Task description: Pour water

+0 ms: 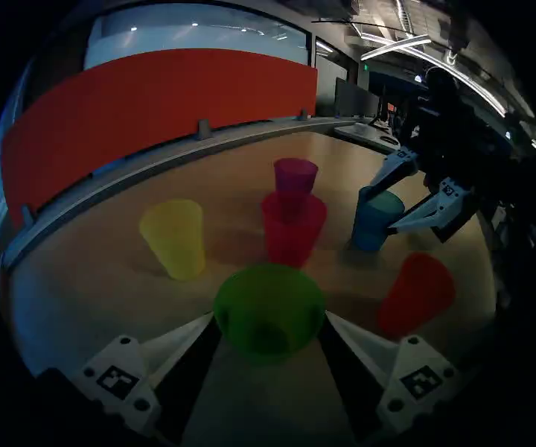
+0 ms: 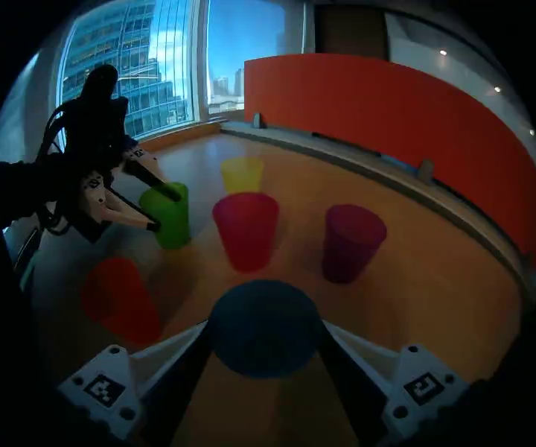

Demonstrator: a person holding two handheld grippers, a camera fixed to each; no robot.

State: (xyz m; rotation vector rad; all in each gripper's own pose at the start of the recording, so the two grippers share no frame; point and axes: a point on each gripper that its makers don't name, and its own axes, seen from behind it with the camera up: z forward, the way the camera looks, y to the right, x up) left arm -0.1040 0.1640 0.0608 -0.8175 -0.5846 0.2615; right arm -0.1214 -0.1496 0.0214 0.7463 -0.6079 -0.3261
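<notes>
Behind the wooden bench point(image 1: 82, 290) stands an orange partition point(image 1: 156, 104). At bottom centre of the left gripper view, my left gripper point(image 1: 269, 319) holds the green cup point(image 1: 268, 298), jaws pressed on both its sides. The right gripper point(image 2: 264, 328) holds the blue cup point(image 2: 264, 316) likewise. I judge both grasps made, pouring not begun. Next I must lift one cup and tilt it over the other. Water I cannot see.
</notes>
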